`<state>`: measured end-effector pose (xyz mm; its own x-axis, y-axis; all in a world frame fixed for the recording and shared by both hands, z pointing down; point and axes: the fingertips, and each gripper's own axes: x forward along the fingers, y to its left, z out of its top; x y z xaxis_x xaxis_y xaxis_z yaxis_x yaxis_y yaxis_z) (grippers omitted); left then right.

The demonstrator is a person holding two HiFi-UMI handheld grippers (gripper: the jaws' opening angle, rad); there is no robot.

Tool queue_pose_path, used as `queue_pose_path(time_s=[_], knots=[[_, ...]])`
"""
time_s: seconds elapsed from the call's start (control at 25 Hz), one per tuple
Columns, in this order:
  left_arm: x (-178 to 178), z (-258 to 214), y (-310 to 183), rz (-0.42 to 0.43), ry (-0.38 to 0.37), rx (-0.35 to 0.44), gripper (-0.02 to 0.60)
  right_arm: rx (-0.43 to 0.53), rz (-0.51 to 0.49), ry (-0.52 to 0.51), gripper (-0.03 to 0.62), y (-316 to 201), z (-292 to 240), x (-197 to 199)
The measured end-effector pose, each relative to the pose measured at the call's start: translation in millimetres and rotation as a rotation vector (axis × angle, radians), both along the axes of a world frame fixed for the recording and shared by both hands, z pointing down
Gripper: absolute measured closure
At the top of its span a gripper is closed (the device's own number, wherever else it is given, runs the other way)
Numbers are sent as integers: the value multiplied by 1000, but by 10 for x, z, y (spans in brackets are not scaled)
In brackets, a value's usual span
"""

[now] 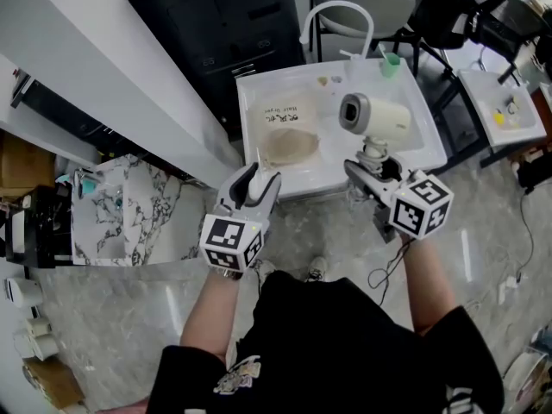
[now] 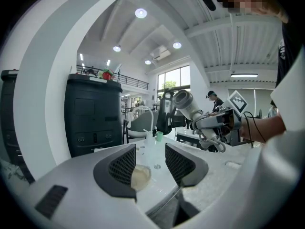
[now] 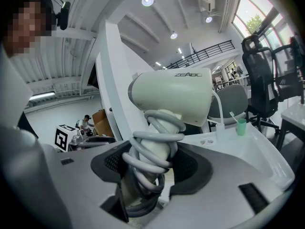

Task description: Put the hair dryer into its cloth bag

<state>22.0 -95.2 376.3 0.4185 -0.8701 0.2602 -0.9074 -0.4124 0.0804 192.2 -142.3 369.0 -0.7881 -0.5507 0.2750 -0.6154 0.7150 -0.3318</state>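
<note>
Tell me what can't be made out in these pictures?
Head view: print on the flat beige cloth bag is too small to read.
Left gripper view: the left gripper's fingers cover part of that bag.
Right gripper view: the cream plastic hair dryer's handle end is buried under its coiled grey cord and the right gripper's fingers.

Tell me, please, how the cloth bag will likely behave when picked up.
Probably floppy: the cloth bag lies flat on the white top. It looks thin and empty, so likely light. Lifted by one edge, its mouth may sag shut.
</note>
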Motion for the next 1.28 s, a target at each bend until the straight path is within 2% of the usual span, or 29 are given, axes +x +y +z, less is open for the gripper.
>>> queue_pose_path(time_s=[0.28,0.44,0.6,1.0,1.28], knots=[[-63,64,-204,13,-54,-6,400,-10,14,-18,344,-129,-2,-41],[-136,254,-423,40,-130,-21,399,-9,32,-17,344,-248,17,-93],[-185,441,-699,79,-152,-43,399,-19,61,-13,344,-428,86,-136],[-289,1052,-1384,194,-239,-157,397,-78,120,-5,344,-932,262,-319],[-288,1559,-1655,273,-294,-240,393,-147,131,23,344,-1141,567,-458]])
